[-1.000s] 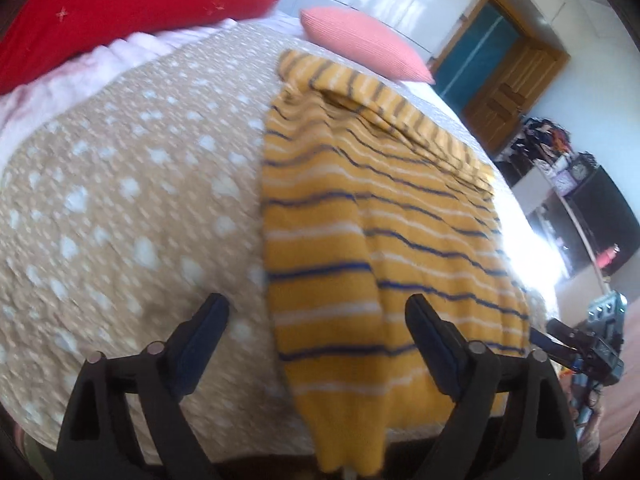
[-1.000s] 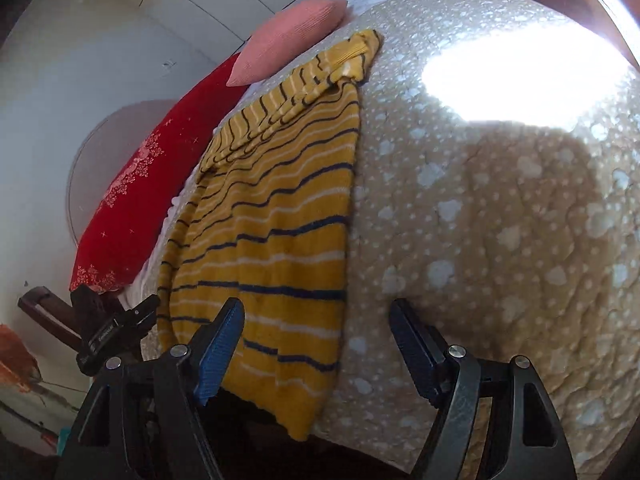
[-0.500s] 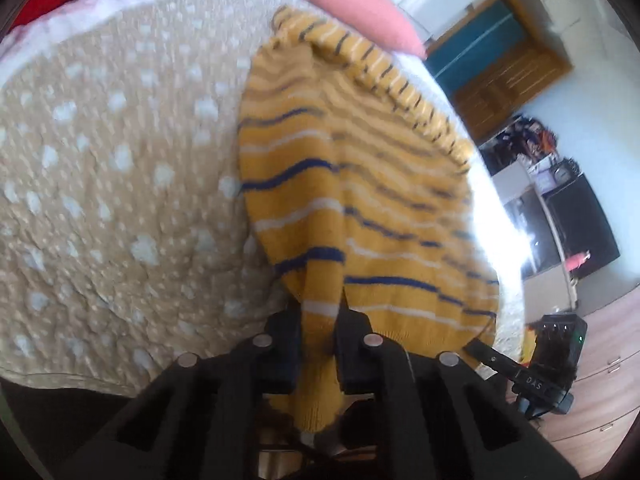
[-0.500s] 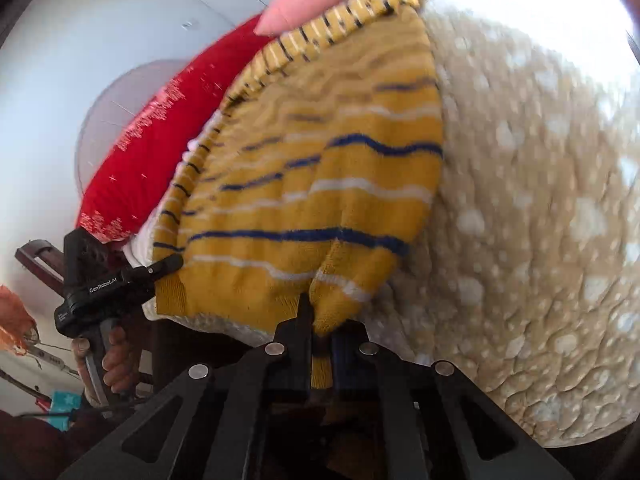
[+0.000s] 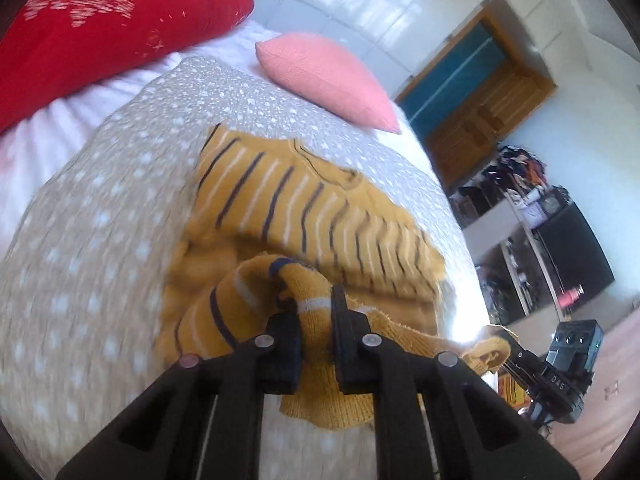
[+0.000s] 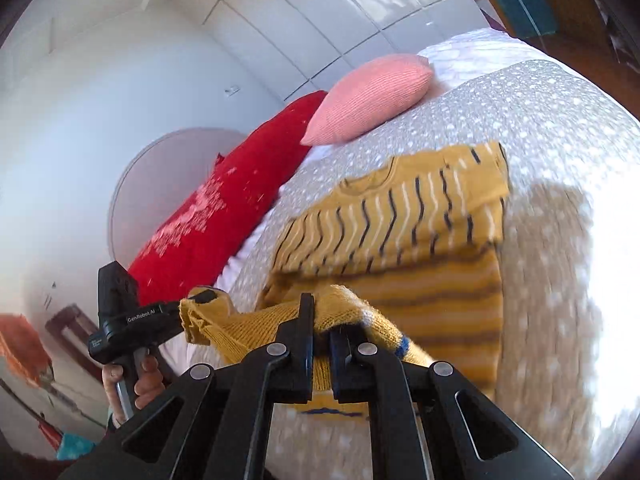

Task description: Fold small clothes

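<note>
A small yellow knit sweater (image 5: 304,216) with navy and white stripes lies on the dotted beige bedspread (image 5: 100,240), its sleeves folded across the top. My left gripper (image 5: 316,312) is shut on the sweater's bottom hem at one corner and holds it lifted above the lower body. My right gripper (image 6: 320,320) is shut on the other hem corner of the sweater (image 6: 400,220), also lifted. The hem stretches between the two grippers. The right gripper shows in the left wrist view (image 5: 560,376), and the left gripper, held by a hand, shows in the right wrist view (image 6: 128,320).
A red pillow (image 5: 100,28) and a pink pillow (image 5: 324,76) lie at the head of the bed. White wall panels stand behind. A wooden door (image 5: 476,104) and cluttered shelves (image 5: 532,216) are to the right of the bed.
Both grippers closed on the hem corners, then lifted the hem and carried it up over the sweater toward the collar. The lower body now folds over itself.
</note>
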A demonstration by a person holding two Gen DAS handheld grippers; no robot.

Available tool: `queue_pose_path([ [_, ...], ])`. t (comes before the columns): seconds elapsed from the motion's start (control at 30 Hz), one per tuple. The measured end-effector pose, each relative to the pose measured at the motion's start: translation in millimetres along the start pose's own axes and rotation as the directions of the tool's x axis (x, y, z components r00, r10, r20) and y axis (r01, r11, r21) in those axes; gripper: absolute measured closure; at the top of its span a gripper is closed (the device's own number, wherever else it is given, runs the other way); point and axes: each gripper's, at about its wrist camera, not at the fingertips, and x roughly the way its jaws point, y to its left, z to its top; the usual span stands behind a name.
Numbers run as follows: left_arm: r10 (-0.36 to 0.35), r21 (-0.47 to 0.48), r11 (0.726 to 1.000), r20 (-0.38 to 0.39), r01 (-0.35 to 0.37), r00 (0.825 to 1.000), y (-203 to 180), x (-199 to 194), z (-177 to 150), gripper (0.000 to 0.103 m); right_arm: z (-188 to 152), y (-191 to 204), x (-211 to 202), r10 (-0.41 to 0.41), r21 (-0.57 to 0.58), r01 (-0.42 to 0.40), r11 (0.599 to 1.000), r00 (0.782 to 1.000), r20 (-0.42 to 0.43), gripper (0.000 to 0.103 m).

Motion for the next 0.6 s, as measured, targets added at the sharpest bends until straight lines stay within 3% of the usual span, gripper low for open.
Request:
queue_pose_path([
  [0.17,0.098,-0.024,0.995,-0.064,-0.1,0.993,5,72,57,0.091,55,-35,60,-0.096,0.069,0.098,0.993,0.995,-0.027,0.096],
  [0.27,0.052,-0.135,0.989,-0.117,-0.068,0.992,30,105,74,0.091,72,-56,90,-0.09,0.123,0.097,0.988,0.994,-0.059,0.093],
  [0.33,-0.042,-0.266,0.964,-0.115,0.01,0.992,53,116,84,0.088,81,-72,102,-0.1,0.176,0.108,0.979,0.994,-0.054,0.089],
  [0.37,-0.08,-0.312,0.949,-0.107,0.043,0.991,61,119,89,0.083,85,-80,107,-0.092,0.205,0.101,0.974,0.994,-0.053,0.083],
  [0.43,-0.132,-0.386,0.918,-0.078,0.092,0.988,75,123,99,0.073,92,-92,116,-0.105,0.243,0.112,0.963,0.994,-0.043,0.058],
  [0.53,-0.149,-0.423,0.898,-0.029,0.123,0.988,81,122,111,0.057,103,-106,125,-0.139,0.282,0.136,0.95,0.99,-0.01,0.045],
  [0.6,-0.153,-0.436,0.888,0.016,0.145,0.988,83,118,118,0.041,109,-113,126,-0.139,0.315,0.126,0.941,0.99,0.018,0.041],
])
